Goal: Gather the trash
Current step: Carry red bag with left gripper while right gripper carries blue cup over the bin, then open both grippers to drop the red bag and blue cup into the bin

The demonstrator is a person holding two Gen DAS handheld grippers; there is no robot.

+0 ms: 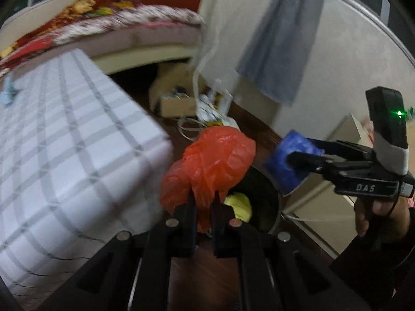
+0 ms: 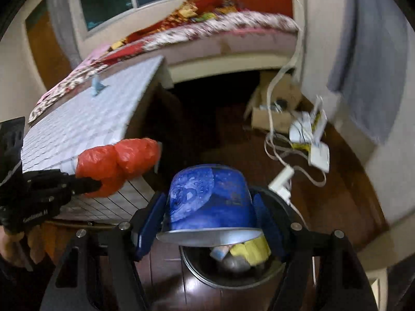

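Note:
My left gripper point(image 1: 203, 202) is shut on a crumpled red plastic bag point(image 1: 210, 160) and holds it in the air beside the table corner, just left of a dark round trash bin point(image 1: 269, 207). The bag and left gripper point(image 2: 96, 184) also show in the right wrist view, the bag point(image 2: 119, 160) at left. My right gripper point(image 2: 210, 202) is shut on a blue paper cup point(image 2: 207, 202), held upside down right above the bin point(image 2: 233, 277). The bin holds yellow paper point(image 2: 249, 252) and other scraps. The cup also shows in the left wrist view point(image 1: 288, 160).
A table with a white checked cloth point(image 1: 64, 155) stands at left, with a small blue scrap point(image 2: 98, 86) on it. A bed point(image 2: 220, 33) lies behind. Cables, white devices point(image 2: 319, 153) and a cardboard box point(image 2: 272, 116) lie on the dark wood floor by the wall.

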